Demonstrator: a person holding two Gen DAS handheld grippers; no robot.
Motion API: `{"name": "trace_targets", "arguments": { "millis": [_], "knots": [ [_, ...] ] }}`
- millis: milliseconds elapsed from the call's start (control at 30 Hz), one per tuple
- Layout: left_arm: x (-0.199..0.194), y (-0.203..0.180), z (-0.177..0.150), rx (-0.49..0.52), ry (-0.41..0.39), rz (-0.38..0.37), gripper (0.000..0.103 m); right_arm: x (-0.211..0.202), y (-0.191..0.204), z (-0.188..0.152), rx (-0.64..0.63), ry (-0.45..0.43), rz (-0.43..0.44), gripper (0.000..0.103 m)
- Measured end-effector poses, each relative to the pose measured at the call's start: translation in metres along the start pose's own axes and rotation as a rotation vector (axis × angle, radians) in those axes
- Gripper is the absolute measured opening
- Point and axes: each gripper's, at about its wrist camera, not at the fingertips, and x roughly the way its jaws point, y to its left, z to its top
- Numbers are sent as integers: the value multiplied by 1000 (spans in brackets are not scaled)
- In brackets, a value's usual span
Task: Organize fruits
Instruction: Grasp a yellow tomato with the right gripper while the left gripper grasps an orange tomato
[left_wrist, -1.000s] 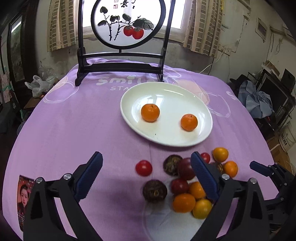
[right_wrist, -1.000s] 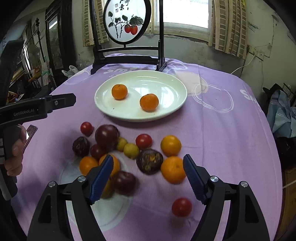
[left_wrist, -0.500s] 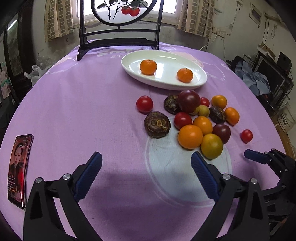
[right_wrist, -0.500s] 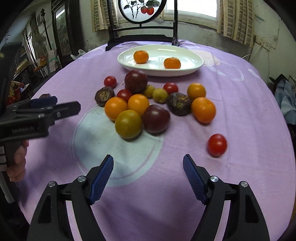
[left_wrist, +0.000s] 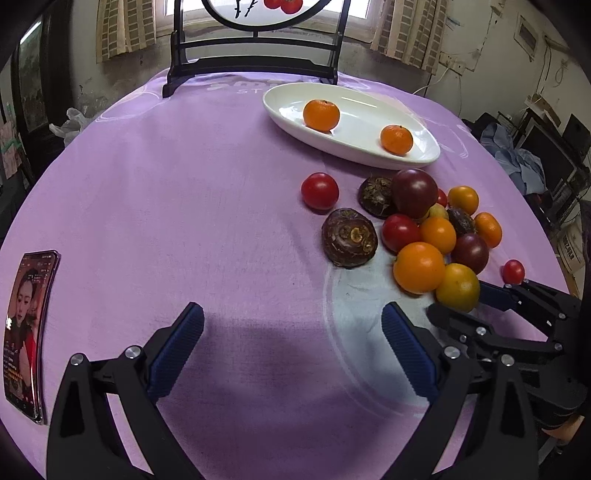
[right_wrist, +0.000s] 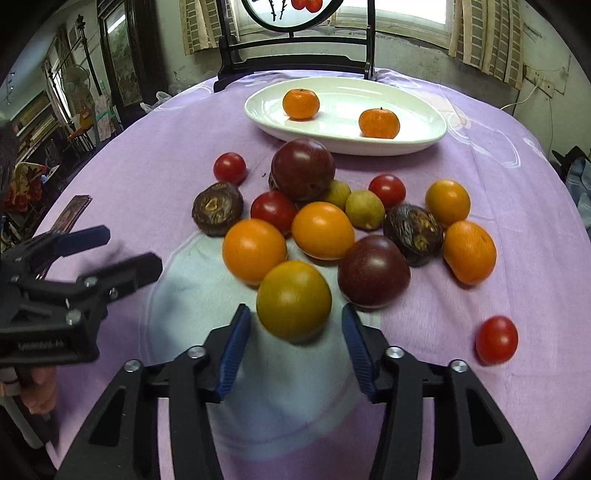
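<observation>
The right tool (right_wrist: 295, 328) is seen closing around a yellow-orange fruit (right_wrist: 293, 300) at the near edge of the fruit pile (right_wrist: 332, 221) on the bench (right_wrist: 480, 166); pad contact cannot be made out. The left tool (left_wrist: 291, 325) is held wide apart over bare cloth, nothing between its jaws. Two mandarins (right_wrist: 301, 104) are seen on the far white plate (right_wrist: 424, 136); the framed screen (right_wrist: 295, 22) beyond is cut off.

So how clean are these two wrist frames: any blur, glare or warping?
Left wrist view: sharp, strong fisheye bending of the purple tablecloth, a window glare streak on the white plate, dark corners. Right wrist view: sharp fruit, but the left gripper is slightly smeared.
</observation>
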Motion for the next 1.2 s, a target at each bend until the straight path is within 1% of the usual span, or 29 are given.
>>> {"name": "trace_targets", "arguments": {
  "millis": [67,100,300,567,733,800,833,867,933,1033,1100,1133,1167,1200],
  "knots": [
    [2,-1,0,2,5,0,95,3,2,4,-3,-10,-10,39],
    [2,-1,0,3,6,3,95,3,2,5,-2,-14,-16,38],
    [-4,-14,-1,31,5,9,95,-9,-8,-4,25,-19,32,38],
    [0,-47,-3,53,42,-20,95,-39,-44,-39,90,-50,48,38],
    [10,-70,-2,55,75,-35,95,-51,-62,-55,123,-71,55,38],
    [16,-78,0,56,83,-33,87,-56,-66,-59,132,-84,60,38],
    [19,-80,1,55,94,-34,79,-57,-67,-60,133,-89,63,38],
    [23,-82,2,50,109,-36,76,-59,-68,-62,135,-97,67,38],
    [27,-85,7,40,103,-21,75,-61,-70,-63,136,-105,73,38],
    [33,-90,16,47,106,-9,66,-63,-71,-64,138,-113,84,38],
    [36,-92,21,58,102,10,54,-63,-72,-64,142,-116,85,38],
    [37,-94,23,72,96,1,43,-62,-73,-64,143,-115,85,38],
    [36,-95,24,82,94,-7,39,-63,-73,-64,143,-115,85,38],
    [35,-96,24,89,95,-7,39,-63,-73,-64,142,-115,84,38]
  ]
}}
